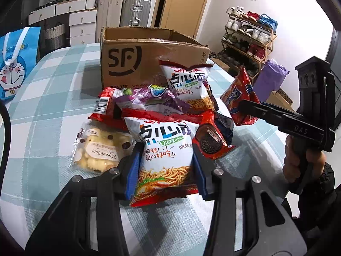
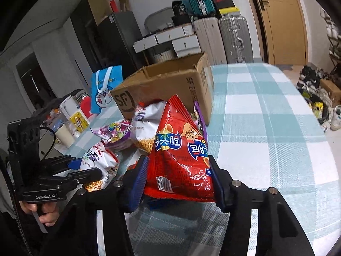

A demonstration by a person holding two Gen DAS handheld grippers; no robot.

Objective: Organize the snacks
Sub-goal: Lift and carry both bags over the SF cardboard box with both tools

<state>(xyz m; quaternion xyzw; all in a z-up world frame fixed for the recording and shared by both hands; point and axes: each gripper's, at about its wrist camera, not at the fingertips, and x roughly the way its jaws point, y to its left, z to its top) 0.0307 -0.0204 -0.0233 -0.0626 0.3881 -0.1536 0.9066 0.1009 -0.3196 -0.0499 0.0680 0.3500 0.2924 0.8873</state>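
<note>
My left gripper [image 1: 165, 162] is shut on a white noodle-snack bag [image 1: 164, 149] at the front of a snack pile, its blue pads pressing both sides. A second white noodle bag [image 1: 187, 83] leans on an open cardboard box [image 1: 136, 61] behind the pile. My right gripper [image 2: 178, 178] is shut on a red chip bag [image 2: 181, 153] and holds it above the table. The red chip bag [image 1: 238, 98] also shows at the right of the left wrist view, in the right gripper [image 1: 247, 106]. The right wrist view shows the left gripper [image 2: 89, 168] on the white bag [image 2: 100, 162].
The pile holds a clear cookie pack [image 1: 100, 147], a purple bag [image 1: 149, 98], a red cookie pack [image 1: 211, 140] and other red packs. A blue cartoon gift bag [image 1: 16, 64] stands at the left. The checked tablecloth [image 2: 266, 128] stretches bare to the right. Cups and bottles [image 2: 68, 123] crowd the far left.
</note>
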